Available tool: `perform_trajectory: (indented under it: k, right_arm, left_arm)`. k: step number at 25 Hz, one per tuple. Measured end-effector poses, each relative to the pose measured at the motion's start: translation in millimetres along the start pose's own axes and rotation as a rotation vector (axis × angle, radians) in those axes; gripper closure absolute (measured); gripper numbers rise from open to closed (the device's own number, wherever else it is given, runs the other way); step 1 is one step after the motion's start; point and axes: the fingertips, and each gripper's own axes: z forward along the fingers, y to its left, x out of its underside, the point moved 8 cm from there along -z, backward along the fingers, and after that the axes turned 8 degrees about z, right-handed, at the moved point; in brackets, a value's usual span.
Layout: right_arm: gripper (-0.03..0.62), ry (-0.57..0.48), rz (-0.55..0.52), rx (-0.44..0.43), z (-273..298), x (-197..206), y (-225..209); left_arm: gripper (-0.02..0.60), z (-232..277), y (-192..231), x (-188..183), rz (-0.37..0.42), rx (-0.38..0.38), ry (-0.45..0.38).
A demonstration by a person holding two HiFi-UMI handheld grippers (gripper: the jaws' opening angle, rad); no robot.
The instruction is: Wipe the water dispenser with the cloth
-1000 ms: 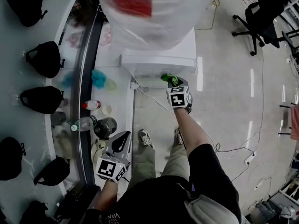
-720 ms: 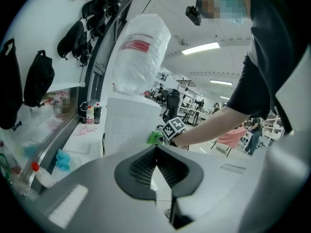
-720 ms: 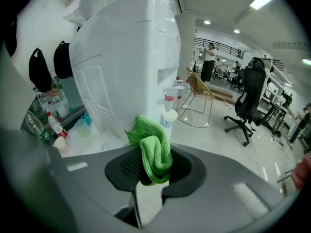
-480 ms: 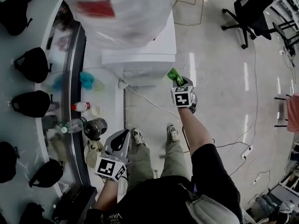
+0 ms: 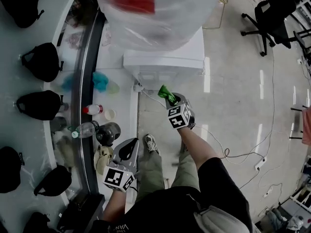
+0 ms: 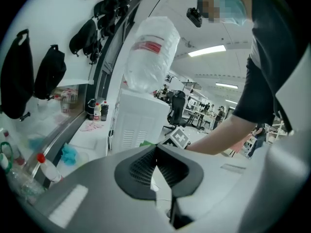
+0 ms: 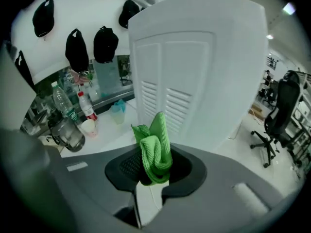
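The white water dispenser (image 5: pixel 163 62) stands by the counter, with a large plastic-wrapped bottle (image 5: pixel 150 13) on top. My right gripper (image 5: pixel 170 99) is shut on a bunched green cloth (image 5: pixel 166 93), just in front of the dispenser's lower edge. In the right gripper view the cloth (image 7: pixel 155 152) sticks up between the jaws of my right gripper (image 7: pixel 153 171), facing the dispenser's louvered panel (image 7: pixel 170 101) at a short distance. My left gripper (image 5: pixel 127 152) hangs low by my left leg, shut on nothing. In the left gripper view, the left gripper (image 6: pixel 155 154) points at the dispenser (image 6: pixel 138 123).
A white counter (image 5: pixel 124 110) on the left carries bottles (image 5: pixel 95 109), a dark kettle (image 5: pixel 109 131) and a teal rag (image 5: pixel 101 80). Black bags (image 5: pixel 41 61) hang on the wall. Cables (image 5: pixel 233 154) trail over the floor, and an office chair (image 5: pixel 272 13) stands far right.
My right gripper with the cloth has moved a little left and back toward me, away from the dispenser's front. The left gripper has stayed low and shut.
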Motion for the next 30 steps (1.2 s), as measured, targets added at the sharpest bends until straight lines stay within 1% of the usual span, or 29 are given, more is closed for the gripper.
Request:
perform_trajectory:
  k: [3,7,10,13,17,21,26,30]
  right_arm:
    - [0.500,-0.005,-0.014,-0.051,29,-15,42]
    - [0.500,-0.020,-0.035,-0.075,61,-38,79]
    - [0.500,-0.032,-0.049,-0.072,83,-55,94]
    - [0.500,-0.029,-0.055,-0.057,98,-66,95]
    - [0.500,-0.017,-0.014,-0.013,103,-70,76]
    - [0.500,-0.006,0.027,0.033,93,-58,42]
    - [0.500,0.016,0.107,0.111,70,-35,-14]
    - [0.500,0.025,0.140,0.159,49,-19,-55]
  left_arm:
    - [0.580,-11,21,6,0.003,-0.015,0.009]
    - [0.580,-19,43,14,0.020,-0.003,0.021]
    - [0.580,-20,60,18,0.026,-0.005,0.024]
    - [0.580,-18,71,19,0.028,-0.004,0.021]
    - [0.580,-13,78,19,0.034,-0.004,0.021]
    - [0.580,-4,75,15,0.039,-0.006,0.020]
    - [0.580,12,60,5,0.052,0.008,0.016]
    - [0.580,28,40,-3,0.059,0.034,0.012]
